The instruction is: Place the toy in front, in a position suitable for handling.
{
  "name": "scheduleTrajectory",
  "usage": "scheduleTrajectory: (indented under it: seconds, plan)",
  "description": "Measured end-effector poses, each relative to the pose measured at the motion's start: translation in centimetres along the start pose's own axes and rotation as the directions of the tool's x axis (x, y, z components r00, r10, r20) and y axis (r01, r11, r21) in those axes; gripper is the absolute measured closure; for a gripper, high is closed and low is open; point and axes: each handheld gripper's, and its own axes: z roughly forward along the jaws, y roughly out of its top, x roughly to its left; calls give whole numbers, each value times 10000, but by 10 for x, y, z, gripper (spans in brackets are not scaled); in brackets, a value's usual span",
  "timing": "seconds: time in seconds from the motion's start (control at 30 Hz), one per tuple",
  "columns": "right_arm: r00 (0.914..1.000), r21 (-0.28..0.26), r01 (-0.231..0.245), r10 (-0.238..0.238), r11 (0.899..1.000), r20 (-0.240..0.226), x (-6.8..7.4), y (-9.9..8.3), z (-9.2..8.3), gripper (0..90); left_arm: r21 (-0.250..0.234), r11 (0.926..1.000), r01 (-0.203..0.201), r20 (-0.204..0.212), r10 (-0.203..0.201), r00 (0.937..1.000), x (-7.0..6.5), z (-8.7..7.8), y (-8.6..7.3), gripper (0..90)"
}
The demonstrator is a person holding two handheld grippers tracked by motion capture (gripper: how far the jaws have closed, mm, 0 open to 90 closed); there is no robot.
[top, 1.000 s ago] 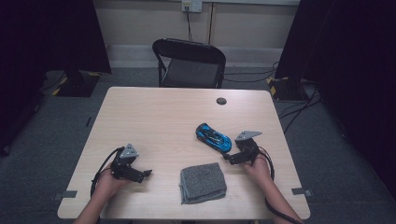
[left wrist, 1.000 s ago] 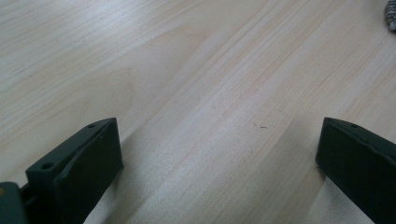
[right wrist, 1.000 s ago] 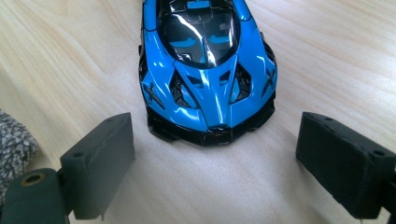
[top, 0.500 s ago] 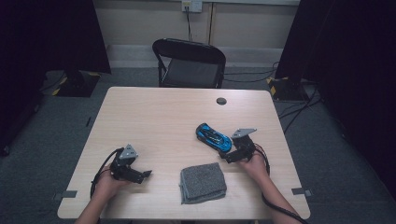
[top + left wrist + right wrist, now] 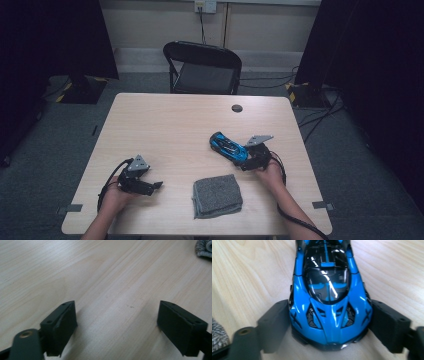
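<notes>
Both jaws of right hand-held gripper [image 5: 329,327] closing against blue toy car [image 5: 329,302].

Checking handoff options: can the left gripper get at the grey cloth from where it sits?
Probably yes. The left gripper rests on the table with its jaws apart and nothing between them, pointing toward the grey cloth. Only bare wood lies between them. The right gripper is busy around the blue toy car.

Left gripper [image 5: 156,185] is sitting low near the table's [image 5: 165,125] front-left corner, jaws apart with nothing between, just closing somewhat. Right gripper [image 5: 241,165] is lying toward the right edge, jaws closing in, pads at the blue toy car's [image 5: 329,302] flanks.
</notes>
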Motion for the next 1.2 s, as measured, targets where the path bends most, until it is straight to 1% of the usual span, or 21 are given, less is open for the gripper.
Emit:
scheduleTrajectory:
  seconds: [0.07,0.1,0.17,0.27,0.3,0.33,0.37,0.4,0.43,0.53,0.6,0.63,0.7,0.77,0.8,0.83,0.87,0.93,1.0,1.17,1.2]
  plan:
    - [10000,-9,19,-19,10000,8,0,0,0,238,72,10000,-37,59,37,10000,-1,-1,2,200]
    - [10000,-12,9,-9,10000,17,0,0,0,238,131,9999,-73,10,73,10000,-1,-1,3,215]
    - [10000,-13,5,-5,10000,26,0,0,0,239,100,9999,-106,114,104,9999,-3,-2,4,244]
    - [10000,-16,10,-10,10000,50,1,0,0,240,-138,9996,-229,424,235,9988,-8,-5,10,250]
    - [10000,-15,7,-7,10000,53,1,0,0,240,-202,9995,-245,677,258,9974,-11,-7,14,256]
    - [10000,-12,2,-2,10000,52,1,0,0,240,-264,9995,-159,888,182,9959,-13,-7,17,263]
    - [10000,-14,1,-1,10000,52,1,0,0,240,-207,9997,95,1328,-67,9911,-18,-7,22,269]
    - [10000,-15,4,-4,10000,52,1,0,0,240,-281,9995,110,1473,-67,9891,-23,-7,26,269]
    - [10000,-15,-3,3,10000,50,1,0,0,240,-324,9995,38,1652,16,9863,-28,-7,30,278]
    - [10000,-13,2,-2,10000,52,1,0,0,240,-424,9983,-404,2055,482,9775,-43,-4,42,279]
    - [10000,-7,-8,8,10000,52,1,0,0,239,-439,9971,-620,2443,708,9671,-54,1,52,268]
    - [10000,-13,4,-4,10000,52,1,0,0,239,-442,9966,-693,2560,783,9635,-58,3,55,268]
    - [10000,-19,-8,8,10000,52,1,0,0,239,-395,9944,-982,2717,1053,9566,-71,9,65,263]
    - [10000,-15,-2,2,10000,48,1,0,0,239,-395,9921,-1194,2881,1258,9493,-79,14,70,262]
    - [10000,-14,-4,4,10000,49,1,0,0,239,-395,9921,-1194,2881,1258,9493,-79,14,70,264]
    - [10000,-23,-24,24,10000,55,1,0,0,239,-381,9928,-1136,3102,1198,9431,-86,19,74,264]
    - [10000,-16,-30,30,10000,56,1,0,0,239,-361,9925,-1168,3188,1222,9399,-87,20,75,265]
    - [10000,-19,-17,17,10000,53,1,0,0,239,-280,9922,-1213,3266,1238,9370,-91,23,78,264]
    - [10000,-17,-11,11,10000,58,1,0,0,240,-368,9914,-1257,3341,1307,9334,-95,25,81,264]
    - [10000,-21,-18,18,10000,58,1,0,0,240,-421,9888,-1430,3331,1489,9311,-100,26,84,264]
    - [10000,-18,-12,12,10000,60,1,0,0,239,-472,9893,-1381,3407,1459,9288,-101,27,85,263]
